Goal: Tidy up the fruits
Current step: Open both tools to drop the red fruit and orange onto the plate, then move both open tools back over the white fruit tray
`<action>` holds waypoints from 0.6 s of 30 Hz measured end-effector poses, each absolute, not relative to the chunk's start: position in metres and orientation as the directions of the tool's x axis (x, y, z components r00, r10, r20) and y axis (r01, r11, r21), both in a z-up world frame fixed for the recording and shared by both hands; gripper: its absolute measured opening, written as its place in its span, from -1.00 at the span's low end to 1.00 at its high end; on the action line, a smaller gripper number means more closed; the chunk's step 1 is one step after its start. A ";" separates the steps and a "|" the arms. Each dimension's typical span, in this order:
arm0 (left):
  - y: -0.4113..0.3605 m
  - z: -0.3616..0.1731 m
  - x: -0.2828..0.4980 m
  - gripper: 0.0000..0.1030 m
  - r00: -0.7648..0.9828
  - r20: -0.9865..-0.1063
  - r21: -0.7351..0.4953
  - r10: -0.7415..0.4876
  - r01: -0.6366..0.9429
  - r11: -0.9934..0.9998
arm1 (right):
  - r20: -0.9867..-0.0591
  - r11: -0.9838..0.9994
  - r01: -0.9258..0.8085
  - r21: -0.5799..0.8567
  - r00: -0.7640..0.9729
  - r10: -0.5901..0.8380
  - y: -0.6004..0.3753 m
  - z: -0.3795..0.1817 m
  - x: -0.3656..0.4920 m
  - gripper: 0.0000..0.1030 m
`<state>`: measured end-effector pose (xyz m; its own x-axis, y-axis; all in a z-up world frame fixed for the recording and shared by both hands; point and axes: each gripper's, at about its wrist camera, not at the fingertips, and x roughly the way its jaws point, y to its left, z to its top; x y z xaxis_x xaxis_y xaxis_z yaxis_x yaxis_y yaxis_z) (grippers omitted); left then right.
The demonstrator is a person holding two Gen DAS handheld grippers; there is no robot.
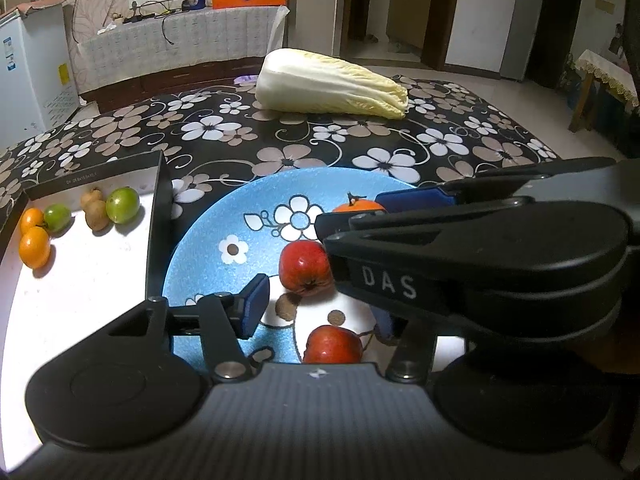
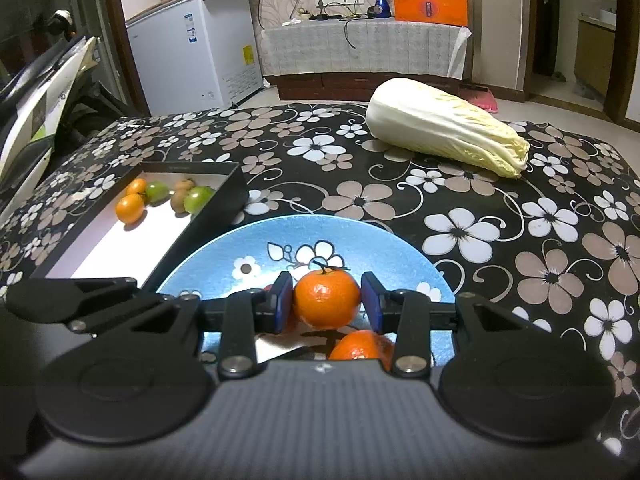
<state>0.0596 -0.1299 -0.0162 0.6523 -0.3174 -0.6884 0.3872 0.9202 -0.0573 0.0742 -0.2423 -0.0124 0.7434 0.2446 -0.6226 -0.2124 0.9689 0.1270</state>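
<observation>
Blue floral plate (image 2: 256,240) on the black flowered tablecloth (image 2: 460,200), just beside a black box lid (image 2: 224,196) with a white floor. Inside that lid: two small oranges (image 2: 130,208), two green fruits (image 2: 198,199) and a brownish one (image 2: 179,200), type hard to make out. Right gripper (image 2: 327,302) over the plate, blue pads (image 2: 285,300) at both sides of a stemmed mandarin (image 2: 326,300); left pad touching, right pad seemingly with a sliver of gap, so a firm pinch cannot be told. Second mandarin (image 2: 360,346) below, half cut off by the gripper body. Left gripper (image 1: 316,312) spread apart, nothing between the pads, only the left pad (image 1: 256,306) fully visible, the other mostly hidden behind the right gripper's black arm. Two red fruits on the plate: one (image 1: 304,266) partly covered by that arm, one (image 1: 332,344) cut off by the housing. Napa cabbage (image 1: 332,84) lying well apart at the table's far side.
</observation>
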 end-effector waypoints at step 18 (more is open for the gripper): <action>-0.104 0.005 0.042 0.31 0.689 -0.619 -0.095 -0.378 0.412 0.906 | -0.552 0.975 -0.170 0.142 0.804 0.220 -0.256 0.004 0.064 -0.02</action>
